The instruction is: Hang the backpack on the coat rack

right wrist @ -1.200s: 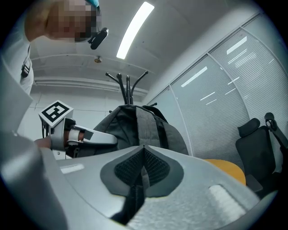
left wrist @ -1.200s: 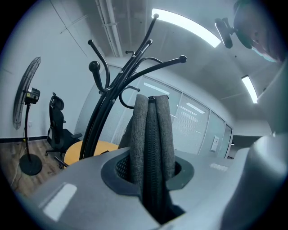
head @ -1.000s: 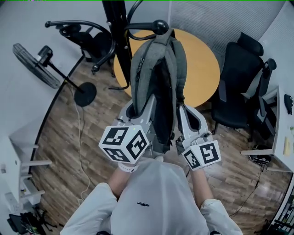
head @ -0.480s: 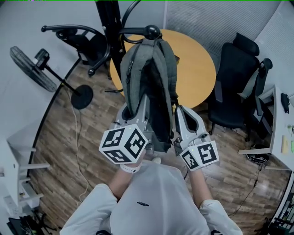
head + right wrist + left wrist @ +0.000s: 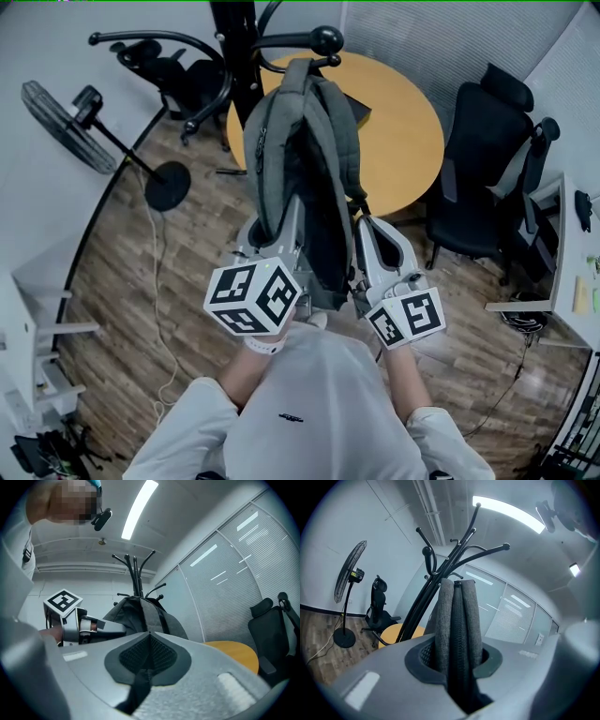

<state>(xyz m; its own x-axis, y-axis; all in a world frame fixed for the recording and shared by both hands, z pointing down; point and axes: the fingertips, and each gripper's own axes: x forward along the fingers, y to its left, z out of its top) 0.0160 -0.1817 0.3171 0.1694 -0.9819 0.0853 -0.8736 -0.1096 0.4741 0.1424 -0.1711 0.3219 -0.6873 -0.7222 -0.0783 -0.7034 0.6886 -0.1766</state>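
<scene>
The grey backpack (image 5: 298,159) is held upright between both grippers, its black back panel facing me. Its top sits right under a knobbed arm (image 5: 326,39) of the black coat rack (image 5: 239,52); whether its loop is over that arm I cannot tell. My left gripper (image 5: 278,223) is shut on the thick padded grey strap (image 5: 457,616), which rises toward the rack's curved hooks (image 5: 464,557). My right gripper (image 5: 363,239) is shut on a thin black strap (image 5: 140,681) at the bag's right side, with the backpack (image 5: 140,613) just ahead of it.
Behind the rack stands a round wooden table (image 5: 405,127). A black office chair (image 5: 487,164) is at the right and another (image 5: 173,70) at the upper left. A standing fan (image 5: 70,127) and its floor cable (image 5: 164,281) lie left. A desk edge (image 5: 577,272) is far right.
The head view has swayed a little. The backpack's top now sits slightly further left under the rack's knobbed arm. Both grips look the same.
</scene>
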